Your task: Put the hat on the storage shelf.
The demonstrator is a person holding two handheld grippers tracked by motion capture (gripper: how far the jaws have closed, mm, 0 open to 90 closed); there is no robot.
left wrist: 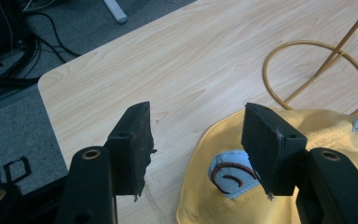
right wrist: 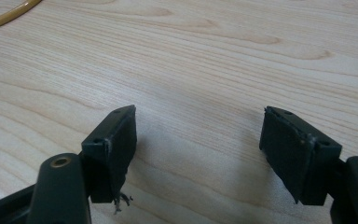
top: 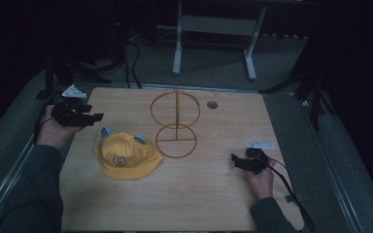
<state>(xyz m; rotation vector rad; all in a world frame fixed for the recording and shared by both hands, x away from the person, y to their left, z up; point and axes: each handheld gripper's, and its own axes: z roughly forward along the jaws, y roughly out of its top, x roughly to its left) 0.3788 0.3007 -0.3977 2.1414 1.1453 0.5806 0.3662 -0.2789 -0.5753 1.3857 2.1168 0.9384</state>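
A yellow child's hat [top: 126, 157] with blue ears and a small animal patch lies flat on the wooden table [top: 213, 194], left of centre. Behind it stands a yellow wire stand [top: 176, 121] made of an upright ring over a flat base ring. My left gripper [top: 96, 117] hovers at the table's left edge, just left of the hat, open with nothing between its jaws. In the left gripper view the hat [left wrist: 307, 140] and one blue ear [left wrist: 230, 173] lie under the right jaw. My right gripper [top: 234, 159] rests low at the right, open and empty over bare wood [right wrist: 200, 93].
A small grey round cap [top: 212, 104] is set into the table's far side. Beyond the table stand a white desk frame [top: 213, 29] and dark cables on a grey floor. Cables trail from both grippers.
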